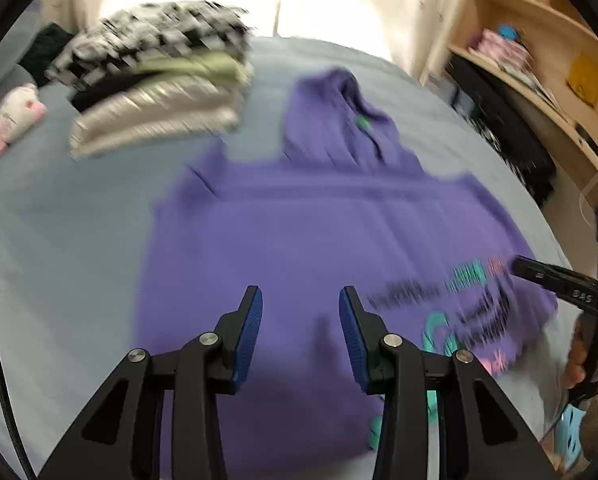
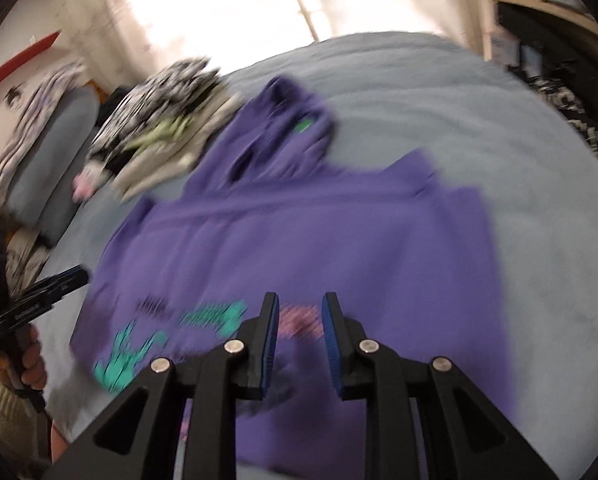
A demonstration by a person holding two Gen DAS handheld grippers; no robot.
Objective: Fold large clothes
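Purple hoodie (image 1: pixel 299 232) lies flat, hood up, print showing.

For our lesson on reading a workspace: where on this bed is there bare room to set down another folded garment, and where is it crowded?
Free: the blue bedspread beyond and right of the purple hoodie, and the strip on its left. Crowded: the far-left corner, taken by the stack of folded clothes and the plush toy.
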